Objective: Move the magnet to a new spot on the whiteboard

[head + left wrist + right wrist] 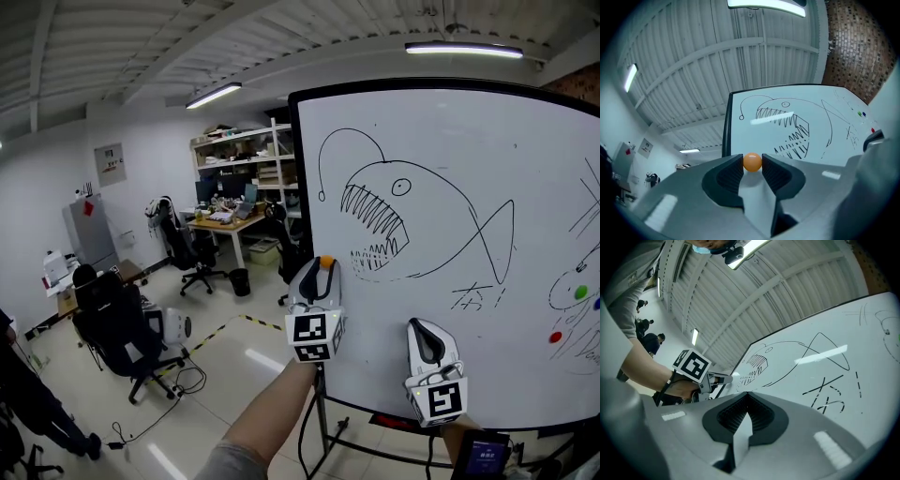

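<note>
Your left gripper (324,266) is clenched on the orange magnet (752,161), one pad pressing each side of it. You hold it up near the left edge of the whiteboard (469,319), just beside the teeth of the fish drawing (417,220). I cannot tell whether the magnet touches the board. Your right gripper (746,398) is closed and empty, lower down in front of the board.

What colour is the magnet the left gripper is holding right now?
Orange. The magnet shows best in the left gripper view, pinched between the jaws.
</note>
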The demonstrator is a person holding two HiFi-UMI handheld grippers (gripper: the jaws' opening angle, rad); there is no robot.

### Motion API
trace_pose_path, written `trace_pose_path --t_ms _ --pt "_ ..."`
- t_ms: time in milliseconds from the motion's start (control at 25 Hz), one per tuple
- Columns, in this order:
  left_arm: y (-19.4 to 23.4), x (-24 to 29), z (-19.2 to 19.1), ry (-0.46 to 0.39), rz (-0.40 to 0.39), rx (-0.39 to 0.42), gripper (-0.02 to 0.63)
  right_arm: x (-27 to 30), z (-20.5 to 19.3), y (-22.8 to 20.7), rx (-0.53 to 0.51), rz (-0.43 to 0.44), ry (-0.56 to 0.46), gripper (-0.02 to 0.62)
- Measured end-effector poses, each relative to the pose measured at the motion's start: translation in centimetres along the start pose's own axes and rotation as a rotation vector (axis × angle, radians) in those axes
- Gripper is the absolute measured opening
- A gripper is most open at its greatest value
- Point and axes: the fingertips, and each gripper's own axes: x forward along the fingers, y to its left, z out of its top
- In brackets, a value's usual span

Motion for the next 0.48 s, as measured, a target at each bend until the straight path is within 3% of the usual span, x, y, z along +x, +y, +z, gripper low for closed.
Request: trace_pose_path --t_ms 280,480 --pt "1.5 1.4 0.1 -0.007 0.001 -0.049 0.115 0.6 -0.1 -0.1 -0.079 0.009 -0.007 0.008" --pt "1.5 1.5 0.2 -0.034 -0.030 -0.060 0.117 0.9 -0.3 0.2 -0.075 0.014 -0.009 0.008"
